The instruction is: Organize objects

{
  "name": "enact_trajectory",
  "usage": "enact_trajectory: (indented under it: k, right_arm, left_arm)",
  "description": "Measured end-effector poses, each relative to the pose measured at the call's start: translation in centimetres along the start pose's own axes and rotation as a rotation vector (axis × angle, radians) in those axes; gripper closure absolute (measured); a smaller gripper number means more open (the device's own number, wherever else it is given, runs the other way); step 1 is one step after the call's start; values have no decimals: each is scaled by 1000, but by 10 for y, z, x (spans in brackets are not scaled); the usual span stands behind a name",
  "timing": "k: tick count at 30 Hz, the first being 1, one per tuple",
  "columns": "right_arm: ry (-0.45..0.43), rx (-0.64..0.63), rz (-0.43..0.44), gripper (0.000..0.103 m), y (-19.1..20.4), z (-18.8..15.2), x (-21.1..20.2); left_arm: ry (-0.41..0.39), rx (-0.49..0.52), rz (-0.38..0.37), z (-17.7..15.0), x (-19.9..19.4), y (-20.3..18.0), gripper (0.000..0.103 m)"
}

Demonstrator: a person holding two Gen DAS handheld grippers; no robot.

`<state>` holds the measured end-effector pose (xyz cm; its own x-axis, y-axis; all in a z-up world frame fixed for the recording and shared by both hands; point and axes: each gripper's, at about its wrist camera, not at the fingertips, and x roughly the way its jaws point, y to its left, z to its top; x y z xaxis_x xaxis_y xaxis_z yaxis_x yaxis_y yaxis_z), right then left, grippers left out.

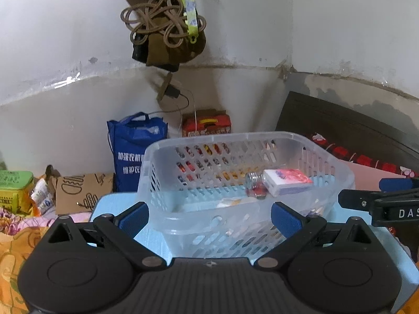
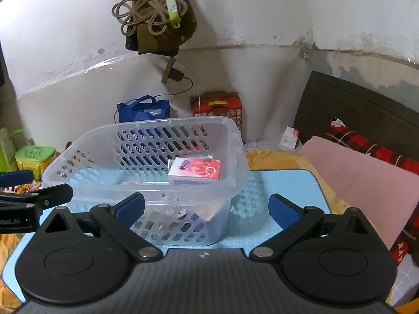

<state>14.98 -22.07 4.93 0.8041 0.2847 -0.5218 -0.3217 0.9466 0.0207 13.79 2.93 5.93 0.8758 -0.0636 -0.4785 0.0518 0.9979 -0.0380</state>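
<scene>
A clear plastic basket (image 1: 337, 183) with slotted walls stands on a light blue mat (image 1: 110, 204). Inside it lie a white and pink tissue pack (image 1: 288, 180) and a small clear bottle (image 1: 255, 184). My left gripper (image 1: 209, 218) is open and empty, its blue pads on either side of the basket's near wall. In the right wrist view the basket (image 2: 235, 162) sits left of centre on the mat (image 2: 282, 183), with the tissue pack (image 2: 195, 170) inside. My right gripper (image 2: 207, 209) is open and empty at the basket's near right corner.
A blue tote bag (image 1: 131, 151) and a red carton (image 1: 207, 125) stand against the wall. A green tin (image 1: 14, 191) and cardboard (image 1: 78, 191) lie at the left. A pink pillow (image 2: 361, 183) and dark headboard (image 2: 353, 104) are on the right. A bag hangs above (image 1: 165, 26).
</scene>
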Motion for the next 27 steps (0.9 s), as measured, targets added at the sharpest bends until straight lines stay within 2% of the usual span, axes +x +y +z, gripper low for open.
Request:
enact_trajectory:
  k: [5, 27]
  right_arm:
    - [-10, -48, -28, 0, 9, -2, -4]
    - [-33, -74, -40, 0, 20, 1, -6]
  left_arm:
    - [8, -6, -5, -4, 1, 4, 2]
    - [7, -31, -23, -7, 1, 13, 2]
